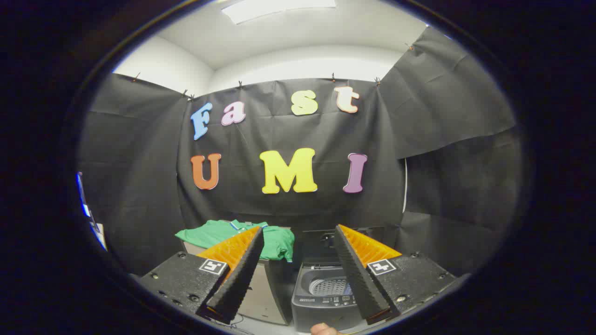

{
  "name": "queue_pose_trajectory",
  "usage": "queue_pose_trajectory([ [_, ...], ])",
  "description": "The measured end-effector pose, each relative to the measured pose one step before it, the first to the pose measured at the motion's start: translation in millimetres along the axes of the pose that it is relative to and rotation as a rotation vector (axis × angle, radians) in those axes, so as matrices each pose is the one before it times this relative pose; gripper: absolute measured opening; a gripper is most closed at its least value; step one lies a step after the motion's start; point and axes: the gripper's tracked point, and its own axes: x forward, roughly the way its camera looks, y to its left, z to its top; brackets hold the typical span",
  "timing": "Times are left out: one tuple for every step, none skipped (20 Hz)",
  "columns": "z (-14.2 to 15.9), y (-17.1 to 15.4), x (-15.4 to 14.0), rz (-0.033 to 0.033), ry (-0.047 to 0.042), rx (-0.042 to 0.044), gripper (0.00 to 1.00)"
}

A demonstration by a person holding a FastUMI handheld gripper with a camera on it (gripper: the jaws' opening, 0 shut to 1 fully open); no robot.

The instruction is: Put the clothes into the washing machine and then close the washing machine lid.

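Claw [298, 232] released, fingers spread wide, grasping nothing. Beyond the fingers: green clothes [233, 235] draped over counter [260, 298] top, washing machine [321, 298] just beside, lid up, drum open.

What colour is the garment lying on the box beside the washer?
Green, with a lighter collar; the green shirt shows in the gripper view, beyond the open gripper.

- claw [298, 246]: jaws spread wide, nothing between them; finger faces ribbed, rough, matt
- green shirt [242, 237], left of centre: soft matt cloth, creased
- washing machine [326, 298], lower centre: smooth grey plastic body, slight sheen; perforated metal-looking drum
- booth wall [139, 186]: matt black cloth, wrinkled
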Motion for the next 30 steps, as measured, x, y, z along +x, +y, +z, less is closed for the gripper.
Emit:
queue_pose_trajectory([
  [-1.38,-1.07,2.06,0.01296,0.00272,0.00320,0.95],
  [-0.08,0.02,2.39,0.01449,0.00236,0.00182,0.95],
  [0.32,-0.93,2.71,0.01348,0.00118,-0.00061,0.95],
  [0.32,-0.22,2.79,0.01517,-0.00133,-0.00030,0.95],
  [1.04,-0.26,3.84,0.01336,0.00089,-0.00043,0.95],
  [1.42,0.43,3.55,0.01525,0.00188,0.00211,0.95],
  [-0.72,1.14,2.94,0.01755,0.00344,0.00451,0.95],
  [-1.15,0.61,2.78,0.01589,0.00851,0.00598,0.95],
  [-1.89,1.01,5.16,0.01592,0.01102,0.00771,0.95],
  [-2.37,3.28,5.81,0.01440,0.01314,0.00829,0.95],
  [-0.13,3.83,4.76,0.01969,0.00958,0.00562,0.95],
  [0.30,5.09,5.55,0.01857,0.00682,0.00222,0.95],
  [1.74,7.27,6.89,0.01928,0.00473,-0.00270,0.96],
  [-0.16,6.19,9.31,0.01063,0.01109,-0.00347,0.96],
  [-1.75,8.17,9.95,0.01098,0.02091,0.00054,0.96],
  [-6.23,7.91,9.42,0.00936,0.04136,0.01190,0.97],
  [-5.56,10.95,11.18,0.01951,0.04607,0.02256,0.97],
  [-4.33,7.88,12.35,0.00880,0.05013,0.02507,0.98],
  [-2.14,5.00,14.28,-0.00226,0.05106,0.01983,0.98],
  [-0.47,5.57,14.40,-0.00522,0.04393,0.00814,0.98],
  [3.51,7.14,16.71,-0.00257,0.03186,0.00869,0.98],
  [2.69,9.16,16.76,0.00627,0.03810,0.00506,0.98],
  [1.42,10.74,16.53,0.01510,0.05392,0.00099,0.98],
  [0.45,10.08,18.22,0.01547,0.05683,-0.00142,0.97],
  [4.98,7.07,17.32,0.00433,0.04092,0.00376,0.97],
  [4.88,8.59,17.47,0.00665,0.04196,0.00053,0.97],
  [5.03,9.10,17.30,0.00360,0.04149,0.00111,0.97],
  [2.38,6.85,16.57,-0.00780,0.04703,-0.00755,0.97],
  [3.37,7.38,14.39,-0.00528,0.04553,-0.00282,0.97],
  [-1.81,6.32,16.39,-0.00115,0.06595,0.00715,0.97],
])
